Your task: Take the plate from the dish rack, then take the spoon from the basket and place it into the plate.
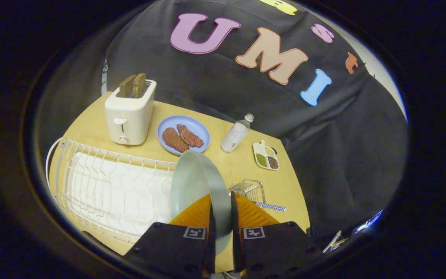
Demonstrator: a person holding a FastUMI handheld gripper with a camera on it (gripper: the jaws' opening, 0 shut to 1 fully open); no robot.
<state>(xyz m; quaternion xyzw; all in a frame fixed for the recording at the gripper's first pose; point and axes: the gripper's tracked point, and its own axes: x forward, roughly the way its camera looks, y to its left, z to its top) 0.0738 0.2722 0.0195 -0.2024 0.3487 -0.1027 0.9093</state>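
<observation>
Pale-green plate (pixel 194 176) pinched on edge in the claw (pixel 221 211), beside the rack (pixel 103 186), above the tabletop (pixel 242 166). Risk: thin rim grip, plate may pivot or slip out.

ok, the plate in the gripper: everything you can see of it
The plate is pale green, round, smooth and glossy like ceramic or melamine, and empty. It stands on edge, gripped by its rim between the fingers of the gripper, both pressing on it. It sits at the rack's right end, with the basket just beyond.
</observation>
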